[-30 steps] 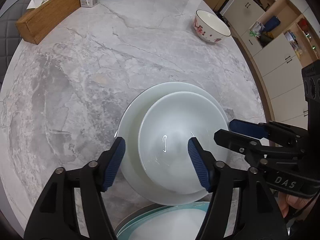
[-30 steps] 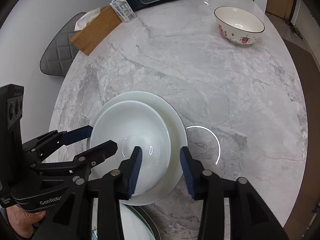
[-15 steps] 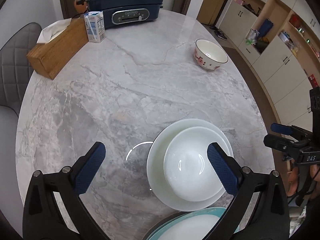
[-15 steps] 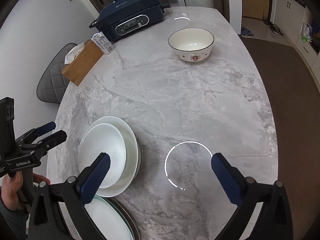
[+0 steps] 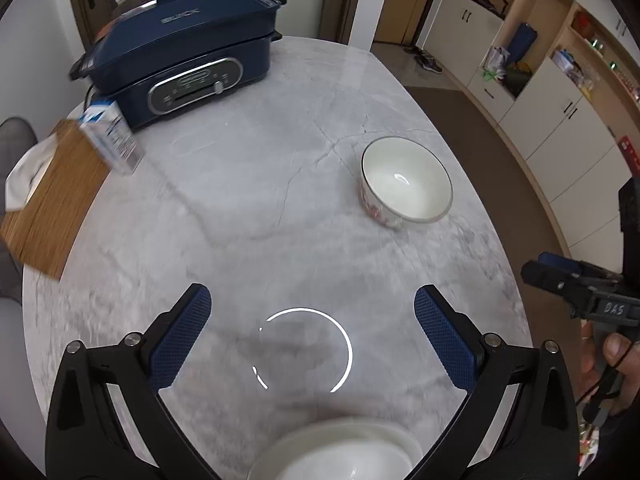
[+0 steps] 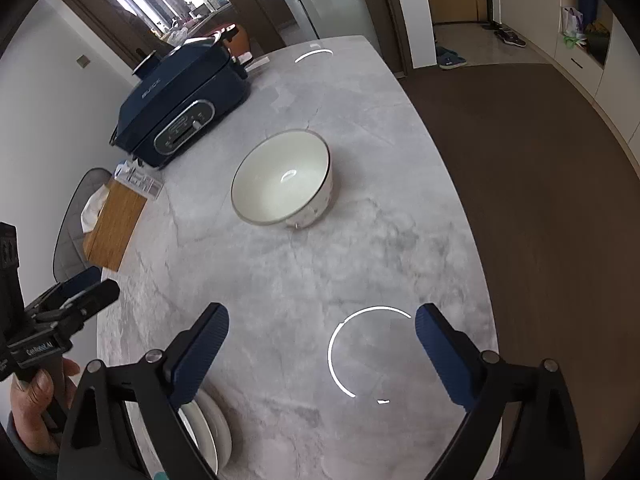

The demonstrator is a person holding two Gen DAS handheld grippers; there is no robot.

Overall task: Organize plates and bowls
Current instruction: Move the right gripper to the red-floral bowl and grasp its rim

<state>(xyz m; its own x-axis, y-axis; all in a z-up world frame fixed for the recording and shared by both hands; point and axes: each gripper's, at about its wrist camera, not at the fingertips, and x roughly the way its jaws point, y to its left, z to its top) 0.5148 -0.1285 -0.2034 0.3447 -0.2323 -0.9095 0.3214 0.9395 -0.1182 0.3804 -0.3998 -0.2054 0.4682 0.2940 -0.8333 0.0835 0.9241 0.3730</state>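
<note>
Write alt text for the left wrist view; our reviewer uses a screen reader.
An empty white bowl with a dark rim and red pattern stands alone on a grey marble table, ahead of the left hand-held gripper, whose blue fingers are wide apart with nothing between them. A dark blue cooker, a carton and a wooden box sit at the far left.

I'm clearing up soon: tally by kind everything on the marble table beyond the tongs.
Dark-rimmed white ceramic bowl with red pattern: 1
Navy electric cooker: 1
White-and-blue carton: 1
Wooden tissue box: 1
Total: 4
</note>
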